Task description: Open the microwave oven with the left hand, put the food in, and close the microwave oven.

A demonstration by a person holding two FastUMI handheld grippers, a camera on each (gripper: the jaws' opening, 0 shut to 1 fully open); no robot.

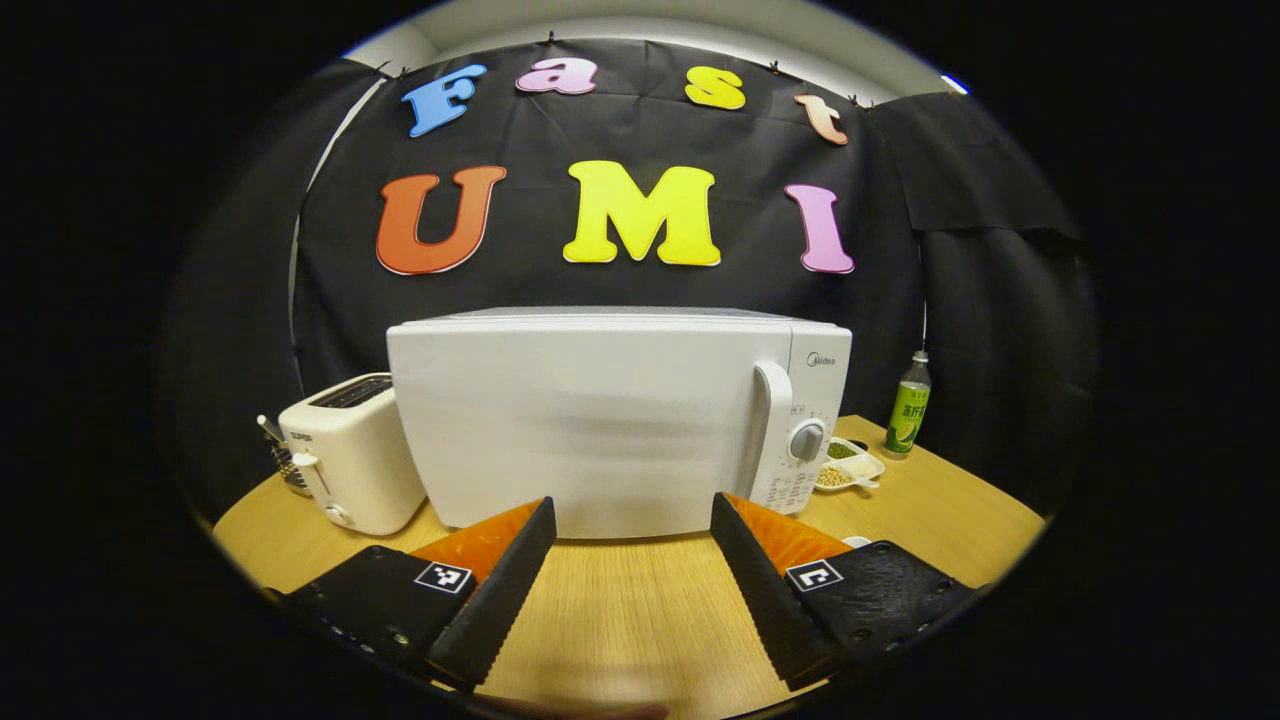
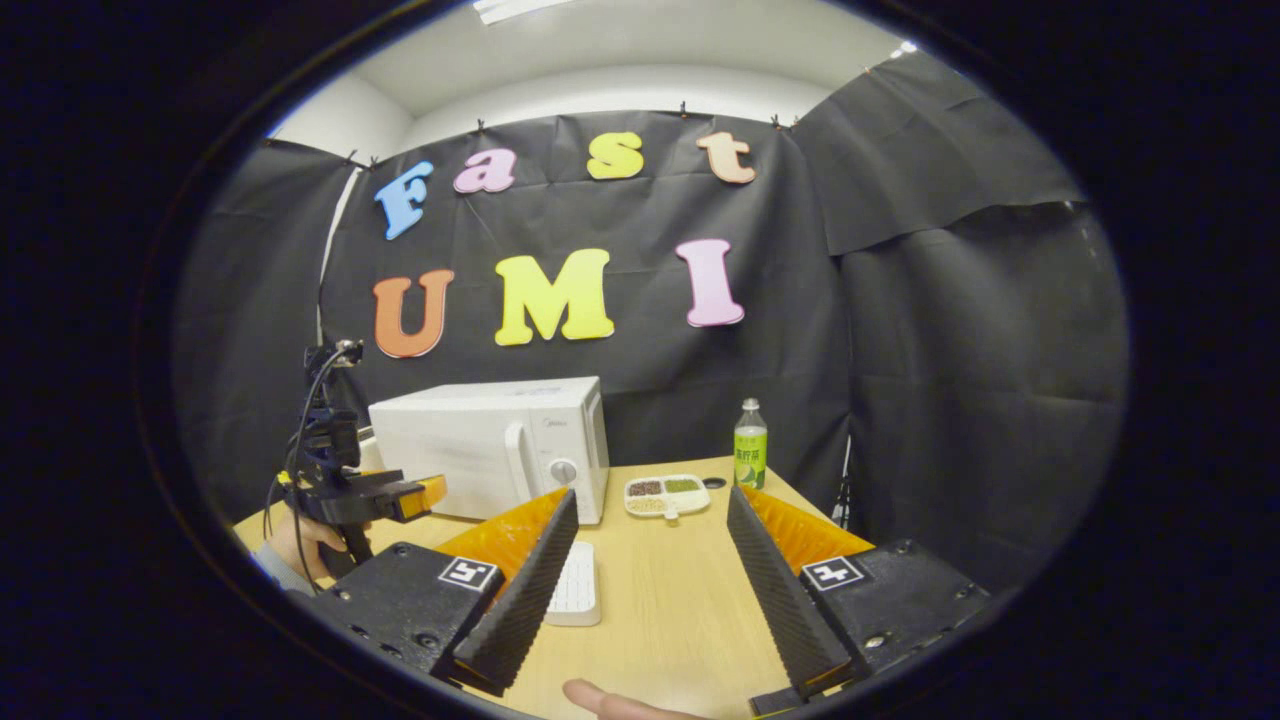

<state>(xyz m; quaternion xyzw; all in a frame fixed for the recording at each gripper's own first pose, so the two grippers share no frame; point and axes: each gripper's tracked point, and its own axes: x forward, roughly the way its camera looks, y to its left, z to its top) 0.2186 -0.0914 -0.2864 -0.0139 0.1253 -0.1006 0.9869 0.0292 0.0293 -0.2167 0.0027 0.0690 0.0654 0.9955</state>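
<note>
The white microwave (image 1: 600, 420) stands on the wooden table (image 1: 620, 620) with its door closed; its vertical handle (image 1: 770, 430) and round dial (image 1: 807, 440) are on the right side. My left gripper (image 1: 632, 505) is open just in front of the door, with nothing between its fingers. In the right gripper view the microwave (image 2: 490, 440) sits farther off at the left, and a hand holds the left gripper (image 2: 425, 492) before it. My right gripper (image 2: 652, 495) is open and empty over the table. A small divided dish (image 2: 667, 493) of beans lies right of the microwave.
A white toaster (image 1: 345, 450) stands left of the microwave. A green-labelled bottle (image 2: 750, 445) stands behind the dish. A flat white ribbed object (image 2: 578, 585) lies on the table by my right gripper's left finger. A person's fingertip (image 2: 620, 700) shows at the bottom edge.
</note>
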